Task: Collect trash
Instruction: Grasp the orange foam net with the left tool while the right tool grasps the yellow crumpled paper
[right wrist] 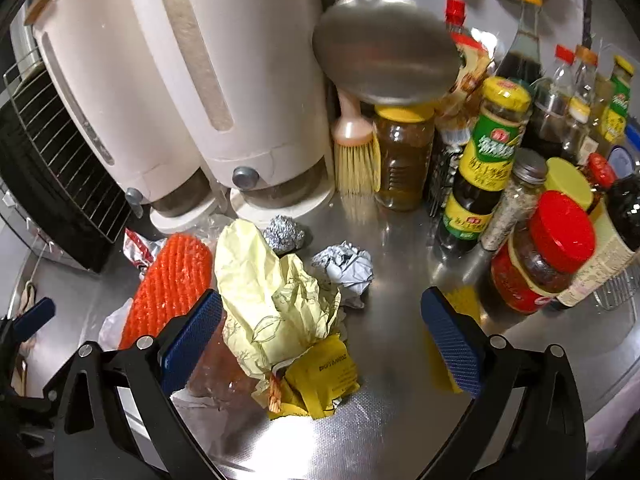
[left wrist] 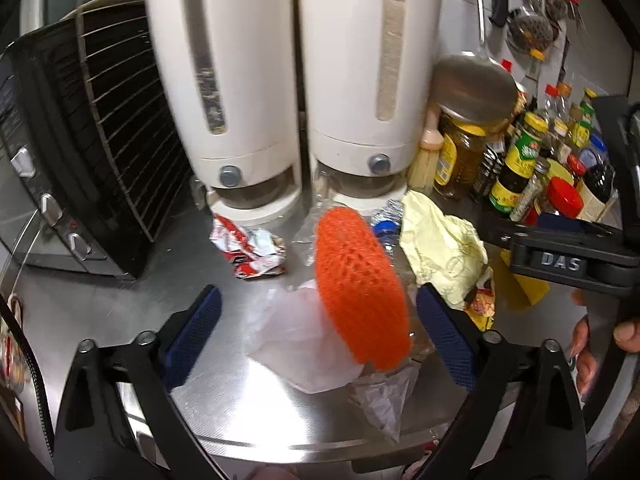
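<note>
Trash lies heaped on the desk [right wrist: 400, 420]. Left hand-held gripper [left wrist: 320, 328] hangs wide, an orange net [left wrist: 360, 292] and white bag [left wrist: 292, 340] between its pads, untouched. Right hand-held gripper [right wrist: 322, 340] is wide too, around yellow paper [right wrist: 272, 292] and a yellow wrapper [right wrist: 320, 380].

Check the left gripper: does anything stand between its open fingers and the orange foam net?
Nothing visible does. The left gripper is open, and the orange foam net lies directly ahead between its fingers, on top of a white plastic bag.
</note>
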`<control>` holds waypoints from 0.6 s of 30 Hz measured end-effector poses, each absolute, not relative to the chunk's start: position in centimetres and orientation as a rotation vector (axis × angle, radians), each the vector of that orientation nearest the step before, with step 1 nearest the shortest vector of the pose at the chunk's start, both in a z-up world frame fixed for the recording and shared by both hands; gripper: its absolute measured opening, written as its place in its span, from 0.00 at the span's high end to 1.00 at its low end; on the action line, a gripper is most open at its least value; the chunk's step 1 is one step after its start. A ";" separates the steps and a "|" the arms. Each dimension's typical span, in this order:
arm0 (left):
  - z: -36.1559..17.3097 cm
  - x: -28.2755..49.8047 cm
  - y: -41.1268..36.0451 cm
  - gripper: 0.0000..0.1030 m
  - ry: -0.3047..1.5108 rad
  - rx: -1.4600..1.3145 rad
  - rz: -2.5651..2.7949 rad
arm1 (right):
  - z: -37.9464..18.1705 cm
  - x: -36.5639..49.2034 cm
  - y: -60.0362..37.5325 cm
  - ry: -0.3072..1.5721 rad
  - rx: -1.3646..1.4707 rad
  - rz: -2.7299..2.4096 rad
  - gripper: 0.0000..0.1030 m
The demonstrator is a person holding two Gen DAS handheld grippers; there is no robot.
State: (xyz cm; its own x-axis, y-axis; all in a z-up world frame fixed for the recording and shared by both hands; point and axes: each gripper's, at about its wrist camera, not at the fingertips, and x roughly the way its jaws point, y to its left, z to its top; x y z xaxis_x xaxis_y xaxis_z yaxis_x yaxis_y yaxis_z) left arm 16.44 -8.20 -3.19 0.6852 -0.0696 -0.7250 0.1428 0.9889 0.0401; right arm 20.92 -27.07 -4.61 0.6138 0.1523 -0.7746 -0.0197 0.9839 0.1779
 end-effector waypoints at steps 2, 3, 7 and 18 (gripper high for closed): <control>-3.6 16.8 -8.8 0.23 0.827 0.100 -0.131 | -5.1 21.3 -26.9 0.923 0.156 0.116 0.15; -3.8 17.0 -9.2 0.25 0.837 0.101 -0.139 | -5.4 21.5 -26.9 0.936 0.160 0.125 0.26; -4.7 17.8 -10.3 0.30 0.863 0.115 -0.152 | -6.2 21.9 -26.5 0.965 0.168 0.162 0.32; -7.3 19.9 -10.9 0.72 0.939 0.105 -0.194 | -8.2 23.2 -25.7 0.998 0.171 0.212 0.67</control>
